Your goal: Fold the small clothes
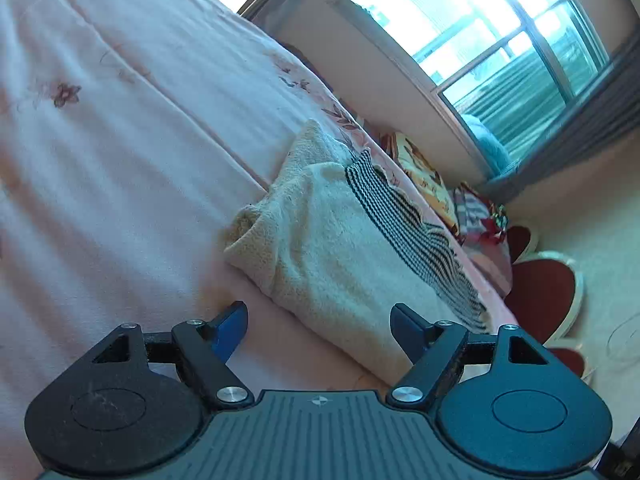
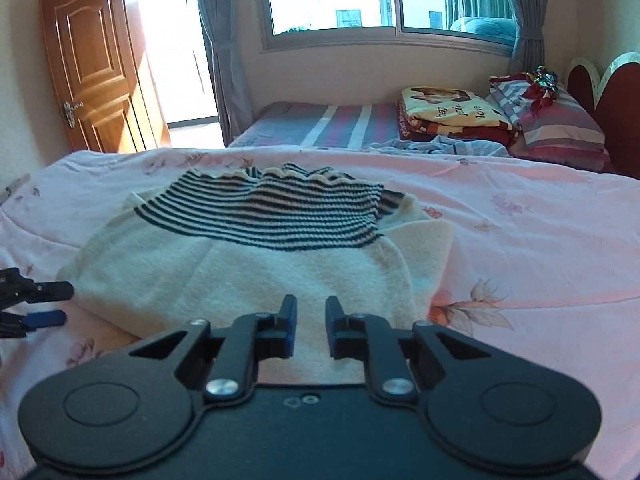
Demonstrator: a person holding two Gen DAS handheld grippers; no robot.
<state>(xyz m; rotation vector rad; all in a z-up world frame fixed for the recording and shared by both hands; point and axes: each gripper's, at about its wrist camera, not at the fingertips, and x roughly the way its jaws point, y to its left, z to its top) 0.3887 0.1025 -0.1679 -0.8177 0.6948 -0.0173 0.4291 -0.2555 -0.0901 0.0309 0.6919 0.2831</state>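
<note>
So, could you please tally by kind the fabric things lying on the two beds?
Cream sweater with striped hem: 1
Pink floral bedcover: 1
Folded yellow and red blanket: 1
Striped pillow: 1
Crumpled blue cloth: 1
Total: 5

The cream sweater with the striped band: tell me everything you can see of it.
The sweater is a small knit in fuzzy cream wool, with a band of thin dark and pale stripes ending in a wavy, ruffled edge. It lies partly folded on the pink floral bedspread, cream layers doubled over, one flap sticking out on the right. The right claw hangs over its near edge, nearly closed on nothing; the left claw stands open beside it, not touching.
</note>
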